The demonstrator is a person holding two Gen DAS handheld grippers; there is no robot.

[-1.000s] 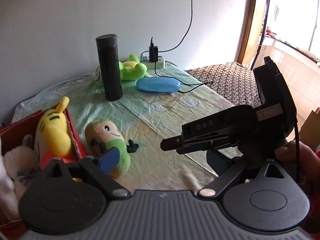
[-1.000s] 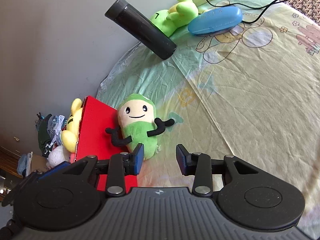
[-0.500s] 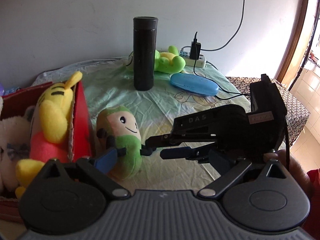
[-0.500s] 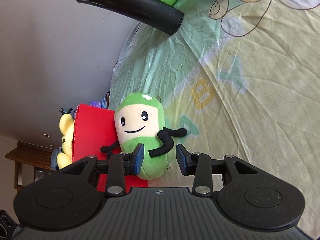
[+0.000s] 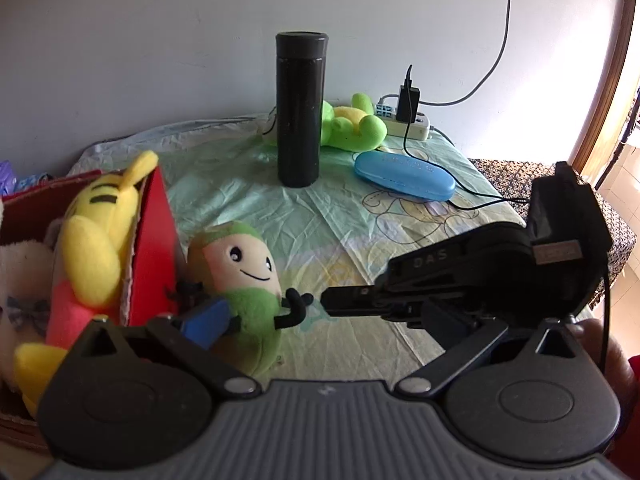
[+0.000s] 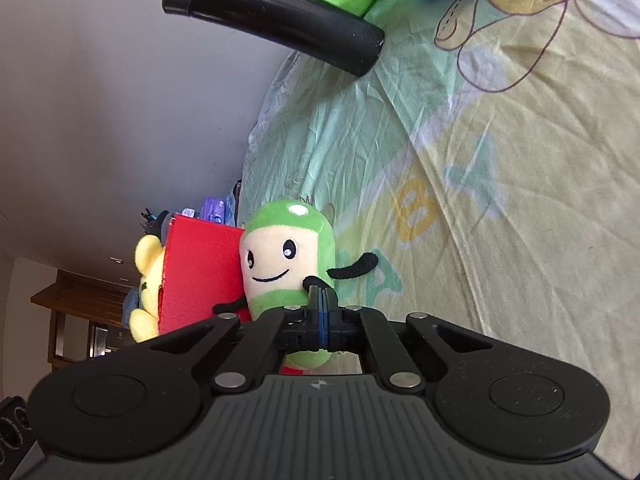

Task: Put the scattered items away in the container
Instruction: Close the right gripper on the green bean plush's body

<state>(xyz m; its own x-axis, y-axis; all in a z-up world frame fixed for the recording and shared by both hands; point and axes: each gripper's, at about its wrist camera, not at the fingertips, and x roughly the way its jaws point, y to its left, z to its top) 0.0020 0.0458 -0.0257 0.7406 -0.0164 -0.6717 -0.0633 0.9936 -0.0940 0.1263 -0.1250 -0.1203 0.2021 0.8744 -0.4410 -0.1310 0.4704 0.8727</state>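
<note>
A green plush with a cream smiling face point(image 5: 240, 280) leans against the red box point(image 5: 154, 248) on the tablecloth. My right gripper point(image 6: 322, 300) is shut on the plush's black arm point(image 6: 352, 266); it also shows in the left wrist view point(image 5: 344, 302), reaching in from the right. My left gripper point(image 5: 316, 320) is open, its left blue pad point(image 5: 206, 318) in front of the plush's body. A yellow plush point(image 5: 100, 232) and a white plush point(image 5: 20, 280) lie in the box. A second green plush point(image 5: 352, 126) lies at the back.
A tall black flask point(image 5: 300, 108) stands mid-table. A blue glasses case point(image 5: 404, 176) lies to its right, with a power strip and charger point(image 5: 408, 116) and cables behind. The table's right edge drops to a patterned surface point(image 5: 516, 172).
My right gripper moved in on the green plush and closed its fingers on the plush's black arm. The left wrist view swung right, bringing the box and plush nearer.
</note>
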